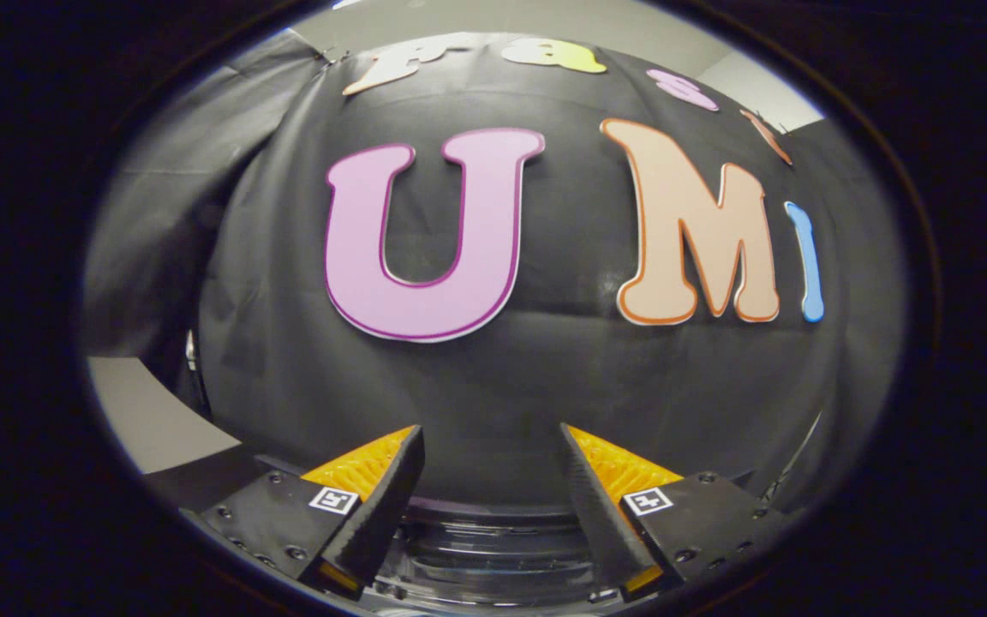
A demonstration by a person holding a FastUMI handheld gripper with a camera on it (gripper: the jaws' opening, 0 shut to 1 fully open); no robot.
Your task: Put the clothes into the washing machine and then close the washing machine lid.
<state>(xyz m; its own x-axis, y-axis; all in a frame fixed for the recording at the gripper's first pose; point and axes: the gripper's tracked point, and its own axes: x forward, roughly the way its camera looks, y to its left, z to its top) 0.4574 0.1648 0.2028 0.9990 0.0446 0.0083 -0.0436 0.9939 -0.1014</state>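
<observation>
While the camera is looking along the fingers, the scene is reading as follows.
Gripper (491, 467): its two fingers are standing wide apart, gripping nothing; only open air and the wall beyond are lying between them.
Fingertips (403, 467): both are pointing at the booth's wall, clear of any contact.
Washing machine (493, 548): its dark, glossy, ribbed top is showing low between the fingers and just beneath them; whether the lid is up or down cannot be told.
Clothes: not identifiable from this view.
Black cloth wall (493, 386): it is hanging beyond the fingers, well apart from them.
Pale floor patch (151, 420): it is lying outside the left finger, beside the cloth's lower edge.
</observation>
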